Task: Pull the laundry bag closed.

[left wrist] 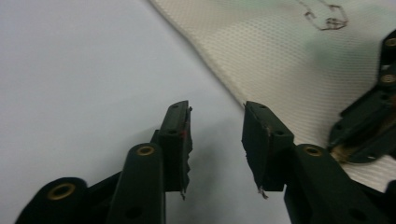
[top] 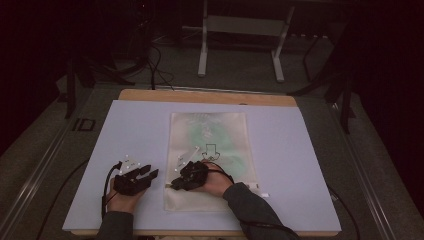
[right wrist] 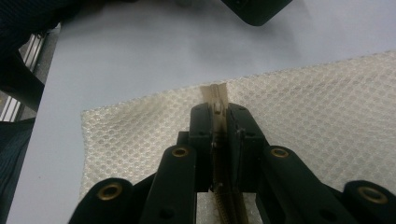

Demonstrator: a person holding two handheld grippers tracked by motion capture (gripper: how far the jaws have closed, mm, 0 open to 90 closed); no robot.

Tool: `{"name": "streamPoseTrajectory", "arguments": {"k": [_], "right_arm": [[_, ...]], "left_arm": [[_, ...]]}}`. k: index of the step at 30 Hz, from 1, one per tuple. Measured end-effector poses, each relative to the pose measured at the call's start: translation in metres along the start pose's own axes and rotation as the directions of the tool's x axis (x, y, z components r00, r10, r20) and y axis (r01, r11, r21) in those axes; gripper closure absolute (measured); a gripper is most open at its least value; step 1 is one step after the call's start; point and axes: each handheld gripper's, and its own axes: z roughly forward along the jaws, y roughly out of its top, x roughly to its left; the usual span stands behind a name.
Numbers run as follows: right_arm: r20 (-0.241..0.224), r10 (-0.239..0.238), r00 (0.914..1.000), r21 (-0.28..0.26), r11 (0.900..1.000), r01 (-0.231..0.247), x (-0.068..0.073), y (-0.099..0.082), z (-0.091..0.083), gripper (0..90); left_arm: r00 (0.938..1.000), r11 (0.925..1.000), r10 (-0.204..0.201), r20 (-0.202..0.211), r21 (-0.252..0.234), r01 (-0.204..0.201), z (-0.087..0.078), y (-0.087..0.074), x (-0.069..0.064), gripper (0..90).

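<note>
bag: a flat, pale mesh bag (top: 210,150) lies in the middle of the light table (top: 300,150), its long side running away from the person; a green item shows faintly inside it.
zipper: the zipper (right wrist: 215,95) runs along the near end of the bag, and its pale tape reaches close to the corner of the mesh.
right gripper: the right gripper (right wrist: 218,116) rests on the near part of the bag, and its jaws are pressed together on the zipper, seemingly on the pull tab. in the high view it sits low on the bag (top: 190,176).
left gripper: the left gripper (left wrist: 217,135) stays on the bare table just beside the bag's edge; its jaws stand apart with nothing between them. in the high view it lies left of the bag (top: 135,179).
step in hand: i judge that the zipper is gripped and the bag is being prepared for zipping or unzipping; which of the two i cannot tell.
next move: probably the left gripper must take the bag's corner or edge and hold it still, so that the right one can pull the slider along the tape.
caution: the mesh is thin and may slide or wrinkle if it is not held.
</note>
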Motion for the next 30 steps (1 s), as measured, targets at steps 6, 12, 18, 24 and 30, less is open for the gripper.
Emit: {"name": "streamPoseTrajectory", "arguments": {"k": [6,12,18,24,30], "right_arm": [[0.003,-0.003,1.0,0.0,1.0,0.003,0.0,0.0,0.0,81.7],[0.003,-0.003,1.0,0.001,1.0,0.003,0.001,0.0,0.0,81.6],[0.004,0.001,1.0,-0.004,1.0,-0.001,0.001,-0.001,0.0,81.6],[0.003,-0.003,1.0,-0.012,0.9999,0.004,0.0,-0.002,0.0,81.7],[0.003,-0.004,1.0,-0.011,0.9999,0.004,0.0,-0.002,0.0,81.7]], "left_arm": [[0.9984,0.9998,0.021,0.052,-0.003,-0.021,-0.005,0.0,-0.008,66.3],[0.9947,0.9989,0.046,0.093,0.002,-0.046,-0.007,0.0,-0.018,69.7],[0.9942,0.9992,0.003,0.107,0.039,-0.008,-0.003,-0.003,-0.021,75.5],[0.9903,0.9987,0.0,0.139,0.05,-0.007,-0.004,-0.004,-0.024,85.8],[0.9859,0.9974,-0.001,0.167,0.071,-0.011,-0.001,-0.005,-0.029,88.7]]}}
